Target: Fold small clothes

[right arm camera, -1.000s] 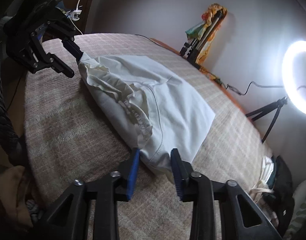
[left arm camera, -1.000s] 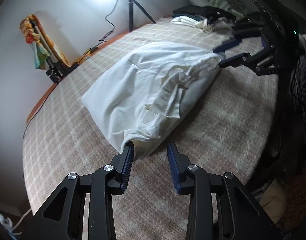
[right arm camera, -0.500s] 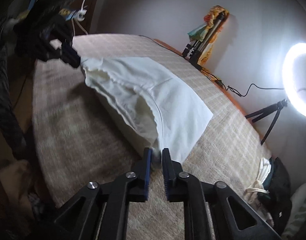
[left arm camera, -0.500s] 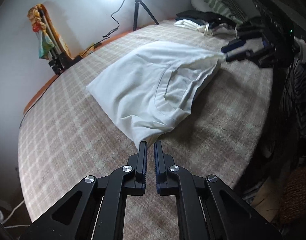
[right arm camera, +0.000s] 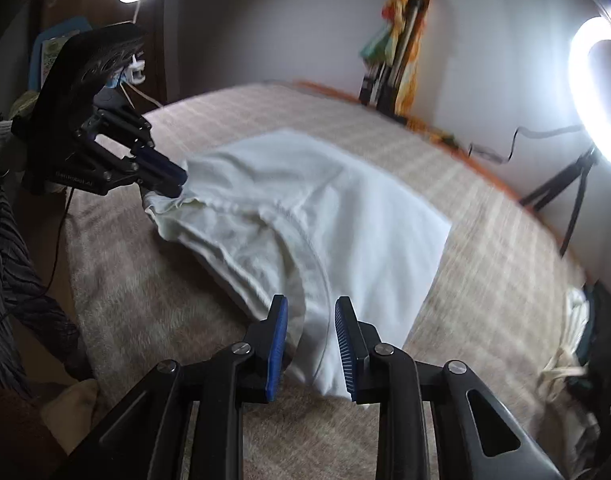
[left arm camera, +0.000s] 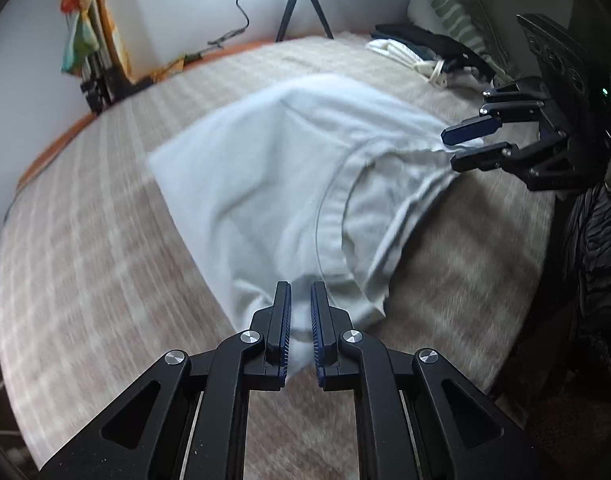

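Observation:
White shorts point(left arm camera: 285, 184) lie spread on the checked bed cover; they also show in the right wrist view point(right arm camera: 325, 216). My left gripper point(left arm camera: 301, 332) is shut on one waistband corner, cloth pinched between its fingers; it also shows in the right wrist view point(right arm camera: 173, 182). My right gripper point(right arm camera: 311, 344) has its jaws somewhat apart with the other waistband corner lying between them. It shows in the left wrist view point(left arm camera: 459, 146), fingers slightly parted around the cloth. The waistband edge hangs lifted between both grippers.
A ring light on a tripod point(right arm camera: 593, 92) stands at the bed's far edge. A pile of dark and white clothes point(left arm camera: 425, 56) lies near a striped pillow. A folded stand with coloured cloth point(left arm camera: 89, 48) leans on the wall. The bed's near edge drops off by my body.
Both grippers have lifted the waistband and carried it over the shorts. The right gripper's jaws have widened from nearly shut. The view is motion-blurred.

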Motion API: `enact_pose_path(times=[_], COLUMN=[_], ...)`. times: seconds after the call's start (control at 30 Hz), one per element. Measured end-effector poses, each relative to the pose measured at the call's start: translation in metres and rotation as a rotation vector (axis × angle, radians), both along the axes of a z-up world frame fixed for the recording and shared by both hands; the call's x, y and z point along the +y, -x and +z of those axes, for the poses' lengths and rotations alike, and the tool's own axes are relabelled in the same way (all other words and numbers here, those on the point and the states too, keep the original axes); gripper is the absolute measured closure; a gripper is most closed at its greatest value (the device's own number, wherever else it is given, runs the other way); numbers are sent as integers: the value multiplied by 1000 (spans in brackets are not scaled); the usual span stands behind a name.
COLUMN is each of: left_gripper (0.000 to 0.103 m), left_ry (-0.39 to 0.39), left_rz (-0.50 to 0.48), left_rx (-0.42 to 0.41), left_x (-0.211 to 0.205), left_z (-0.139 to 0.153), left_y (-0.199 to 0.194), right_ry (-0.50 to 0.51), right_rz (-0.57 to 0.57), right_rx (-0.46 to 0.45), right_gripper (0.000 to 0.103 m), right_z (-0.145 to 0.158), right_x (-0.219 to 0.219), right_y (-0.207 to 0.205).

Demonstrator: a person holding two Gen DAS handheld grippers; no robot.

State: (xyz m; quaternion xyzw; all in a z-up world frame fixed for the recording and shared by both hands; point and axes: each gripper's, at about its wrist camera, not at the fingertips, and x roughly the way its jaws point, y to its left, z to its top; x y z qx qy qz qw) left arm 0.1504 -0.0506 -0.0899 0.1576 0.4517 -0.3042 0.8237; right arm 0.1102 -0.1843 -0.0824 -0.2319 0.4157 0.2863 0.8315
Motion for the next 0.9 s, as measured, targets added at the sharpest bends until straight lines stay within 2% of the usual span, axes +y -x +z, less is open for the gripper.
enact_pose_path(times=[0.1, 0.17, 0.3, 0.37, 0.43, 0.53, 0.67, 0.8, 0.9], left_gripper=[92, 90, 89, 81, 78, 78, 78, 78, 78], left_ry=[24, 22, 90, 146, 169, 172, 171, 181, 221], left_rz=[10, 18, 68, 105, 127, 146, 208, 259, 304], left_rx=[11, 4, -24, -27, -41, -68, -57, -76, -79], left_x=[13, 20, 34, 38, 36, 22, 6, -5, -2], left_z=[2, 5, 19, 27, 32, 35, 30, 31, 30], left_y=[19, 28, 31, 27, 18, 5, -21, -54, -87], right_ry=[56, 52, -74, -157, -219, -257, -291, -273, -276], right_rz=[50, 52, 34, 11, -29, -82, -127, -169, -198], right_rx=[32, 38, 33, 17, 9, -20, 9, 36, 79], right_gripper=[77, 77, 78, 75, 75, 75, 79, 83, 86], right_z=[-11, -9, 17, 31, 39, 50, 56, 49, 35], right_x=[-5, -11, -25, -30, -31, -25, -6, 19, 31], right_y=[12, 16, 17, 10, -4, -29, -68, -112, -141])
